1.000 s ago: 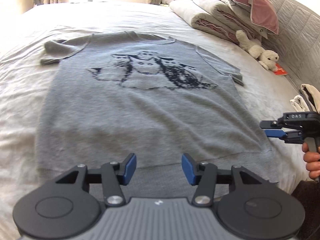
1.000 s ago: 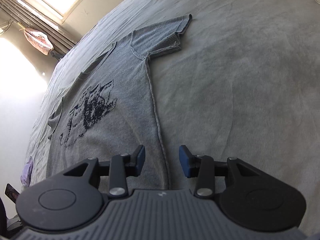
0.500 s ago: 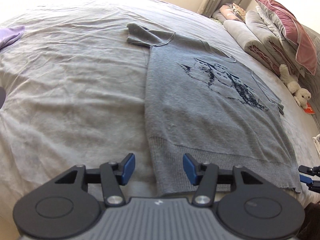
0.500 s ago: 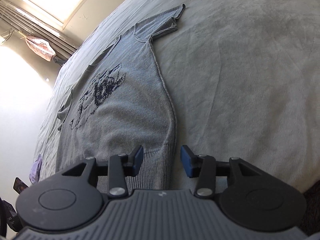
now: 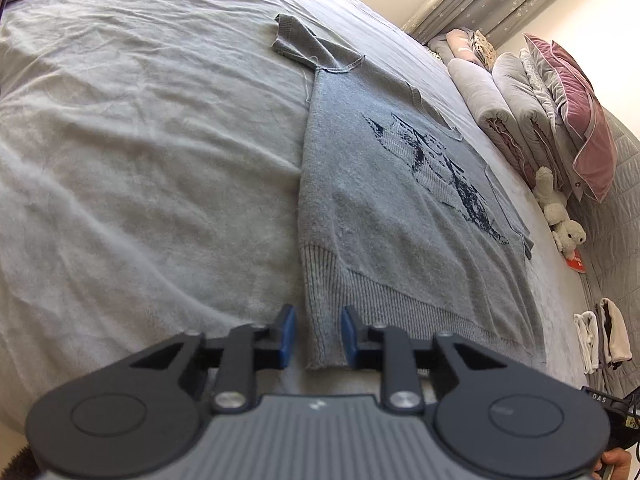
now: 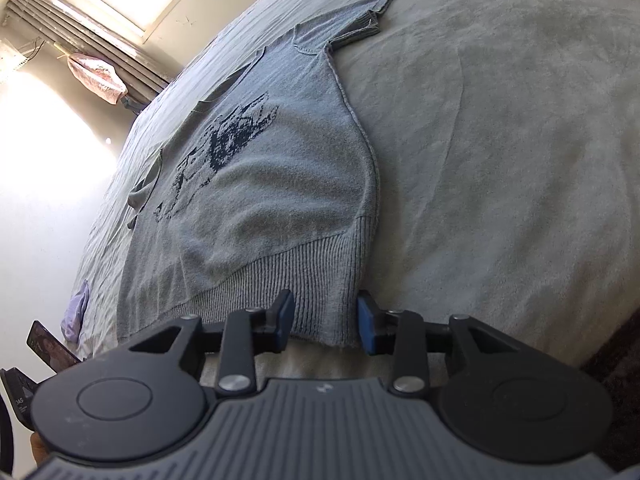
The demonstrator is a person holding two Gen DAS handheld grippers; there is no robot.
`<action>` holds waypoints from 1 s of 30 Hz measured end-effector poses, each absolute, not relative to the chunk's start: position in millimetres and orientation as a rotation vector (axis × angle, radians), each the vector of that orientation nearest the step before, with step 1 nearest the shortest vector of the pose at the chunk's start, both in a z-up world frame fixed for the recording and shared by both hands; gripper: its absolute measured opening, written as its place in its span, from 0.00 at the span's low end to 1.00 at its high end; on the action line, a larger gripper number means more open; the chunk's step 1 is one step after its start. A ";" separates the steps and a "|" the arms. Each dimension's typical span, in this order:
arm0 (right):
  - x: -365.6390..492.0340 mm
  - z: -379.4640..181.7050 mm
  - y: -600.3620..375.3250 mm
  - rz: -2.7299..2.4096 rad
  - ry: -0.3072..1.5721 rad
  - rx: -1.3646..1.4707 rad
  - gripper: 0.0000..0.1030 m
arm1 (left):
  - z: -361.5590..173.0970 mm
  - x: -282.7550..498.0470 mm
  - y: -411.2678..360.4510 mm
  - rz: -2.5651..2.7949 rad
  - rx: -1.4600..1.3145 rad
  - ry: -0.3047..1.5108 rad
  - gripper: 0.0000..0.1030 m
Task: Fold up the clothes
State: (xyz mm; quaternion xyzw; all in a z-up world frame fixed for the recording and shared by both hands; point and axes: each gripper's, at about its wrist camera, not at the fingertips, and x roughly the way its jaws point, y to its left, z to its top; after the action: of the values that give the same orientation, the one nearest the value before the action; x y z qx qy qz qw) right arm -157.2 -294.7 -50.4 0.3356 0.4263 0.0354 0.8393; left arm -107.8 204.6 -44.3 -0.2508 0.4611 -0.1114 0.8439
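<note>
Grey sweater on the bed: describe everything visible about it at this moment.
The grey sweater is a short-sleeved knit with a dark blue pixelated print on the chest and a ribbed hem. It lies flat, front up, on the pale bedspread, sleeves spread. Its two hem corners sit between open jaws: the left gripper straddles one, the right gripper, jaws closing, the other.

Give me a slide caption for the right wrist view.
Right gripper closing around the ribbed hem corner of a grey knit sweater spread flat on the bed.
</note>
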 end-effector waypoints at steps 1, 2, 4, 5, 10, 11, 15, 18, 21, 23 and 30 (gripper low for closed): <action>-157.3 -50.9 -294.6 0.070 0.902 0.705 0.19 | -46.0 -107.7 205.1 -0.235 -0.543 0.978 0.05; -157.5 -51.4 -294.5 0.066 0.902 0.700 0.11 | -45.5 -108.9 206.5 -0.228 -0.552 0.970 0.05; -158.6 -50.9 -294.9 0.059 0.900 0.695 0.09 | -38.5 -113.4 209.7 -0.206 -0.546 0.939 0.04; -160.1 -49.1 -295.7 0.058 0.895 0.698 0.09 | -35.0 -115.7 211.2 -0.196 -0.543 0.923 0.04; -169.3 -32.6 -300.3 0.085 0.871 0.697 0.09 | -11.7 -127.5 219.7 -0.176 -0.509 0.859 0.04; -170.5 -30.2 -300.1 0.093 0.873 0.692 0.08 | -10.6 -127.4 219.2 -0.173 -0.492 0.866 0.04; -167.6 -38.5 -293.6 0.092 0.929 0.652 0.08 | -17.2 -122.1 213.8 -0.140 -0.408 0.920 0.04; -164.7 -51.3 -289.4 0.078 0.960 0.634 0.08 | -33.1 -116.4 207.5 -0.110 -0.344 0.967 0.04; -164.5 -53.6 -286.7 0.084 0.960 0.609 0.08 | -35.5 -115.5 204.0 -0.108 -0.308 0.970 0.04; -164.8 -49.8 -286.3 0.099 0.959 0.586 0.10 | -34.3 -114.8 204.1 -0.121 -0.306 0.962 0.07; -162.4 -26.1 -276.4 0.051 0.875 0.406 0.40 | -12.0 -118.3 204.0 -0.126 -0.308 0.852 0.46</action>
State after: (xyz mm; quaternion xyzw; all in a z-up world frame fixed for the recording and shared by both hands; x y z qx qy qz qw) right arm -162.4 -276.4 -26.1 0.1953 0.4206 0.0244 0.8857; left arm -118.3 204.0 -12.0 -0.1487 0.4113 -0.0606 0.8972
